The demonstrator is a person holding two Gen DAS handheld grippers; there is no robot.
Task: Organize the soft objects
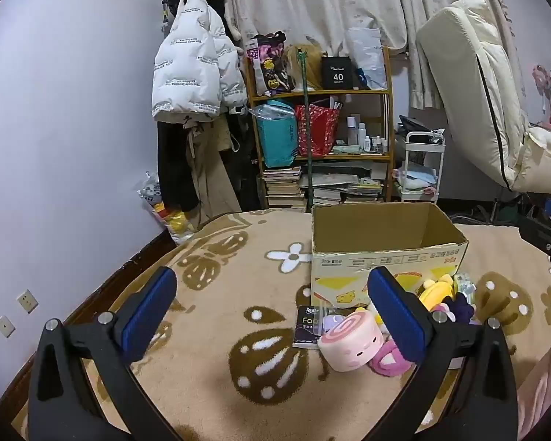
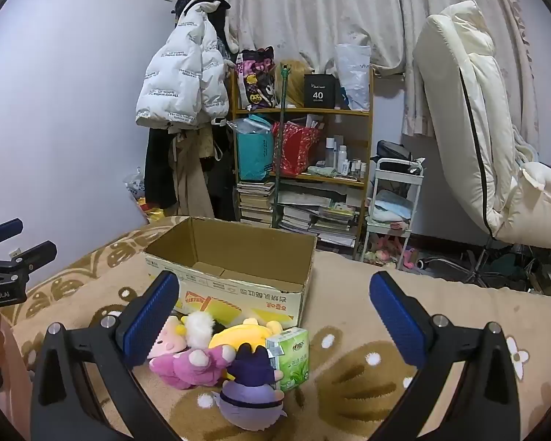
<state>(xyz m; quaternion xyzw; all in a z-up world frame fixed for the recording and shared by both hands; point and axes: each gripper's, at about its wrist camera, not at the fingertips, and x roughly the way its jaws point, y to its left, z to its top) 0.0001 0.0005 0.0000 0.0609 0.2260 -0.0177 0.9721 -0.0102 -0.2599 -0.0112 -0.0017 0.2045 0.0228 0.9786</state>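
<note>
An open, empty cardboard box [image 1: 385, 235] stands on the patterned blanket; it also shows in the right wrist view [image 2: 238, 257]. In front of it lies a pile of soft toys: a pink roll-cake plush [image 1: 350, 341], a yellow plush [image 1: 437, 290], a purple plush [image 2: 251, 389], a pink plush [image 2: 191, 364] and a green tissue pack [image 2: 290, 356]. My left gripper [image 1: 272, 316] is open and empty, left of the pile. My right gripper [image 2: 273, 316] is open and empty, above the pile. The left gripper also shows at the left edge of the right wrist view [image 2: 14, 253].
A dark packet [image 1: 306, 327] lies by the roll-cake plush. Behind the bed stand a cluttered wooden shelf [image 1: 319, 128], hanging coats [image 1: 198, 73], a white cart [image 1: 420, 169] and a cream chair [image 1: 496, 110]. The blanket [image 1: 220, 294] stretches left of the box.
</note>
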